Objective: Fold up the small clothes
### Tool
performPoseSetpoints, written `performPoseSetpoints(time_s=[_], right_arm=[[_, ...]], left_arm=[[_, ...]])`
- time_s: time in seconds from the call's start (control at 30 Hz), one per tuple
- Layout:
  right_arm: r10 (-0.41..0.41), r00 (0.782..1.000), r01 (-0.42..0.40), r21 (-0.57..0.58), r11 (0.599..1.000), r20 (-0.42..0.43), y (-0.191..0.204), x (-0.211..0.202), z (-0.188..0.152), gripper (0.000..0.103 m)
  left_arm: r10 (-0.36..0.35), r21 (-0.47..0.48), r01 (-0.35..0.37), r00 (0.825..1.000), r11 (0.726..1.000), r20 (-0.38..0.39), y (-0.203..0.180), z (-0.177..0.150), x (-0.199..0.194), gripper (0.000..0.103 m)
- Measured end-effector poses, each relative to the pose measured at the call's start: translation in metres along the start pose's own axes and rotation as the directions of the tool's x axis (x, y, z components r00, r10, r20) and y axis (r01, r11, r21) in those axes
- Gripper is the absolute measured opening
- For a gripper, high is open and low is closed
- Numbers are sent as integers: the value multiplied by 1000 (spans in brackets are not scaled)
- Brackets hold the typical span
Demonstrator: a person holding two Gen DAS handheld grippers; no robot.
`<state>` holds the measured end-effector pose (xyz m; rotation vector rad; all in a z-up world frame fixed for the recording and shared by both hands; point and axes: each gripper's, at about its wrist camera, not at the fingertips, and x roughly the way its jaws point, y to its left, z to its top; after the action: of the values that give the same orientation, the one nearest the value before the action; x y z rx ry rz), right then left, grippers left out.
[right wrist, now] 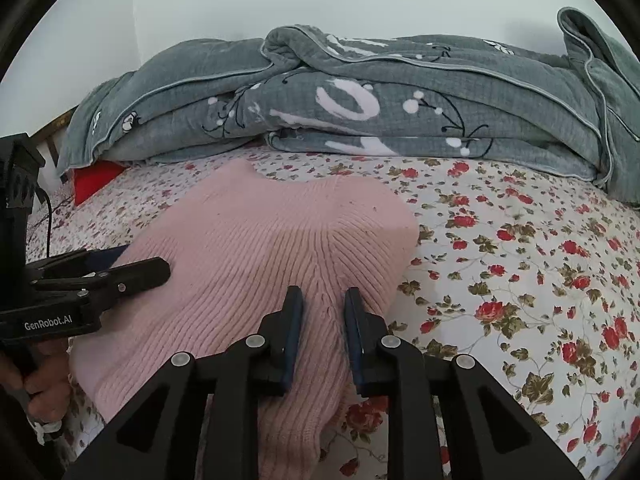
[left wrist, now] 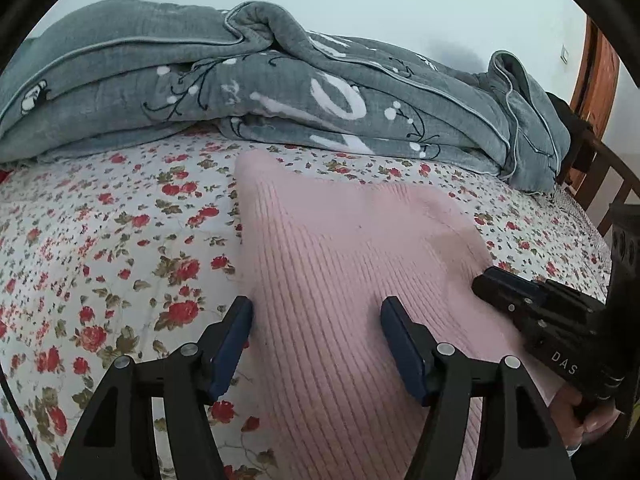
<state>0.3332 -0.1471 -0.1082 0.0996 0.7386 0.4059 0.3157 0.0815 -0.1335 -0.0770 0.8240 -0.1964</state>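
Pale pink ribbed knit garment (right wrist: 256,248), white bedsheet (right wrist: 520,260) strewn with small red roses and olive leaves, grey-green quilt (right wrist: 360,92) behind the garment with white lettering and black sprigs, black grippers with dark blue pads (right wrist: 294,332)

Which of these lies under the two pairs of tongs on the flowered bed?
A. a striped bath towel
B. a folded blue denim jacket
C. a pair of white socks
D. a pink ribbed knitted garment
D: a pink ribbed knitted garment lies on the flowered sheet, with the right tongs pinching a ridge of it and the left tongs open over it.
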Motion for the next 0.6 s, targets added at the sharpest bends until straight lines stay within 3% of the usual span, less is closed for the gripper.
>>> performPoseSetpoints(time_s=[0.6], right_arm=[[25, 1000, -25, 23, 999, 15, -2, -5, -4, 27]], left_arm=[[-26, -44, 27, 1000, 999, 16, 5, -7, 0, 67]])
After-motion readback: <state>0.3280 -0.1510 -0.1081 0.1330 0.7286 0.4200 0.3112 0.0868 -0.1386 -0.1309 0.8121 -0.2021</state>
